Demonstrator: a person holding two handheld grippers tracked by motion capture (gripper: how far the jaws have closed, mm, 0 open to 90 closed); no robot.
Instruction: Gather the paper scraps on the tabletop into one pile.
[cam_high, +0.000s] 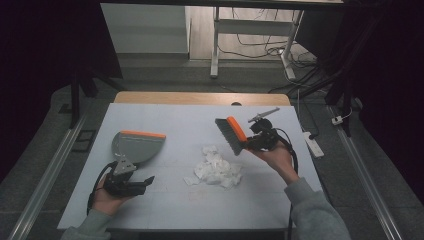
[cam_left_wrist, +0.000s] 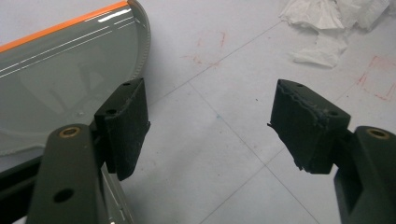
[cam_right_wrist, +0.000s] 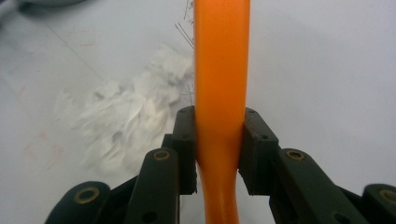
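High view: a white table (cam_high: 165, 200) stands on grey floor, desk legs and cables at 12 o'clock. The right gripper (cam_high: 252, 142) holds a brush (cam_high: 231, 134) above paper scraps (cam_high: 216, 169), its long axis running 11 to 5 o'clock.

Left gripper view: jaws gape beside a dustpan (cam_left_wrist: 56, 84).

Right gripper view: jaws clamp the brush's orange handle (cam_right_wrist: 220, 84), pointing to 12.

The left gripper (cam_left_wrist: 210, 126) is seen from behind its two black jaws, which are spread wide with only bare white table (cam_left_wrist: 224, 154) between them. A grey dustpan (cam_left_wrist: 65, 79) with an orange edge is seen just beside the left jaw. Crumpled white paper scraps (cam_left_wrist: 331, 28) are seen at the upper right, well apart from the jaws.
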